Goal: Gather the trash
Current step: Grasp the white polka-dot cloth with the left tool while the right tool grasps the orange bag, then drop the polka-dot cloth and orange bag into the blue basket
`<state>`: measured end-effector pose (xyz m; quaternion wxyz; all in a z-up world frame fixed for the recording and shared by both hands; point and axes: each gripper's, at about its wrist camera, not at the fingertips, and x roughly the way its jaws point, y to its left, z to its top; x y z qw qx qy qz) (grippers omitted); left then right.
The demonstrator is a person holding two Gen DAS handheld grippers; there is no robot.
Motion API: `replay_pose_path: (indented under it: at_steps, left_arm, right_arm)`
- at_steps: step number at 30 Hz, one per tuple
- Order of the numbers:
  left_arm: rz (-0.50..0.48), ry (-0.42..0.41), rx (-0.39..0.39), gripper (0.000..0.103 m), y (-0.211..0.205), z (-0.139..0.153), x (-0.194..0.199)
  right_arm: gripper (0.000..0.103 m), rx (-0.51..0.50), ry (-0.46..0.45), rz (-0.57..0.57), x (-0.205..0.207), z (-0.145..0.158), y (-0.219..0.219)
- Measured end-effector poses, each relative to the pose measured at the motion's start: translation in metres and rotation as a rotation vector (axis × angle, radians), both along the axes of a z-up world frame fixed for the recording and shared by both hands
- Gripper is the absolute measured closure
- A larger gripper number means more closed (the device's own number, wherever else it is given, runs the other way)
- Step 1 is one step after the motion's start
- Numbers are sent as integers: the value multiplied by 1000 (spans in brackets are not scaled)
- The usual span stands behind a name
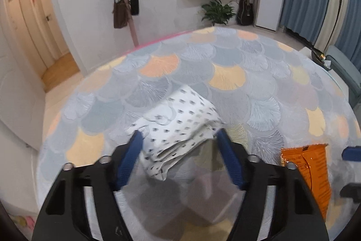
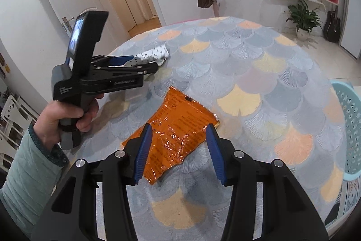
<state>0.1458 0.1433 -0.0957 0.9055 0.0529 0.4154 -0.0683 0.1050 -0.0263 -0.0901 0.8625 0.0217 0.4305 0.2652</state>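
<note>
A crumpled white paper wrapper with dark dots (image 1: 178,123) lies on the round patterned table (image 1: 225,55). My left gripper (image 1: 179,136) is open, its blue fingers either side of the wrapper's near end. It also shows in the right wrist view (image 2: 144,63), at the wrapper (image 2: 155,53). An orange foil snack packet (image 2: 178,130) lies flat on the table (image 2: 259,73). My right gripper (image 2: 179,130) is open, its fingers straddling the packet's near half just above it. The packet shows at the right of the left wrist view (image 1: 309,171).
A light-blue perforated basket (image 2: 349,128) stands beside the table on the right. A blue chair (image 1: 345,71) is at the table's far right. A coat stand with bags (image 1: 126,3), a plant (image 1: 217,10) and a guitar stand by the far wall.
</note>
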Motion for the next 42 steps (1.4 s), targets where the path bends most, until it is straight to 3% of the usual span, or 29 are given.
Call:
replay_pose_path:
  at_steps: [3, 6, 10, 12, 13, 16, 18, 24, 29, 32, 34, 37, 39, 42]
  left_arm:
    - [6, -17, -7, 41, -1, -1, -2]
    - [7, -21, -19, 48, 1, -1, -3]
    - [-1, -29, -19, 64, -1, 0, -4]
    - [-1, -33, -25, 77, 1, 1, -5]
    - [0, -34, -31, 86, 2, 2, -5]
    - [13, -35, -72, 95, 7, 4, -7]
    - [28, -34, -108, 97, 9, 7, -12]
    - [53, -34, -263, 98, 17, 13, -40]
    - [73, -17, -406, 98, 29, 11, -54]
    - [81, -18, -434, 98, 30, 9, -57]
    - [85, -15, -437, 98, 29, 8, -57]
    - [82, -12, -457, 98, 24, 8, -55]
    - [73, -14, -462, 98, 19, 9, -54]
    - [51, -19, -476, 98, 10, 13, -56]
  right_arm:
    - [54, -6, 9, 3, 0, -4, 4]
    - [54, -4, 19, 6, 0, -7, 7]
    - [52, 2, 26, 5, -2, -7, 7]
    - [39, 5, 29, -6, -3, -6, 5]
    - [37, 9, 30, -16, -3, -6, 3]
    - [31, -7, 40, -38, -2, -8, 4]
    - [18, -21, 63, -66, 1, -12, 4]
    - [11, -44, 123, -115, 9, -22, 23]
    - [8, -151, 63, -196, 15, -25, 47]
    - [9, -251, 17, -213, 12, -29, 60]
    - [16, -282, -16, -208, 7, -30, 63]
    - [48, -281, -40, -180, 1, -26, 62]
    - [78, -278, -45, -165, 1, -24, 61]
    - [97, -215, -19, -144, 2, -22, 48]
